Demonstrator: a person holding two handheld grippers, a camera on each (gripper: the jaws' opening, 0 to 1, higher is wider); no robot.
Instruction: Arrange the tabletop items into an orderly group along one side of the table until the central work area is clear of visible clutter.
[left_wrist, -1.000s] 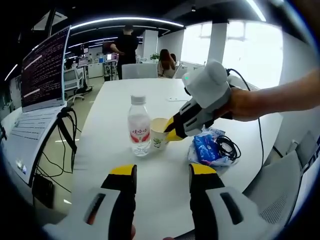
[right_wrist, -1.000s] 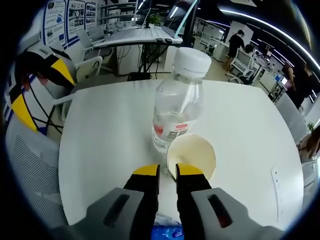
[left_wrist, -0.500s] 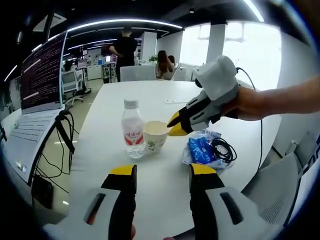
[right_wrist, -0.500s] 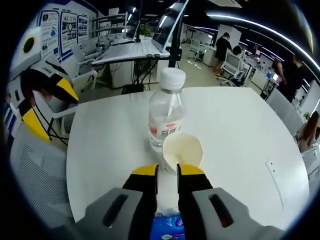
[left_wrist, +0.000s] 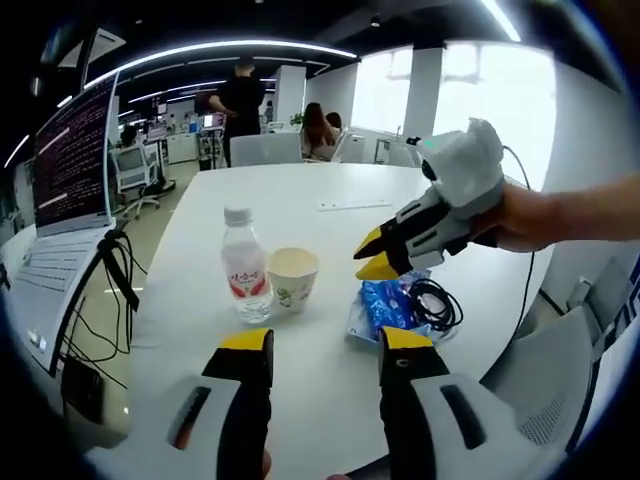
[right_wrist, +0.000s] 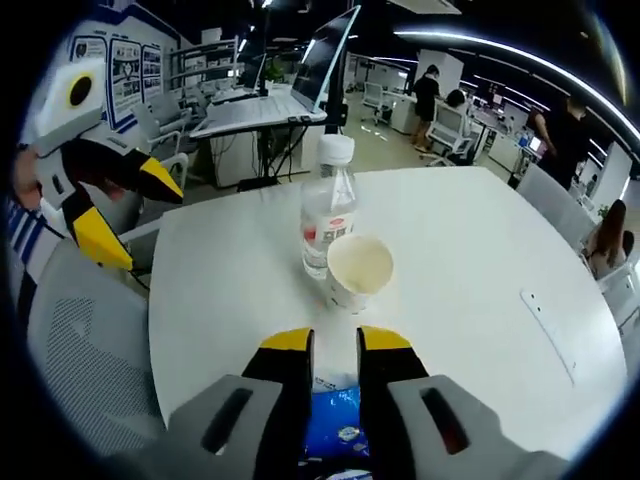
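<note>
We find cup (left_wrist: 291, 277) touching bottle (left_wrist: 241, 273), grouped beside the blue packet (left_wrist: 385, 303) on the tabletop (left_wrist: 300, 380). Right hand-held gripper (left_wrist: 376, 255) hovers nearly closed, empty; left hand-held gripper (left_wrist: 325, 345) spread, empty.

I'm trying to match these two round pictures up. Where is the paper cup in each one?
Left gripper view: the paper cup stands left of centre, right of the water bottle.
Right gripper view: the paper cup sits centre, just in front of the water bottle.
Shared landmark: the water bottle.

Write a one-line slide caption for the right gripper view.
Right gripper, jaws slightly parted and empty, above a blue packet, facing a paper cup beside a water bottle.
</note>
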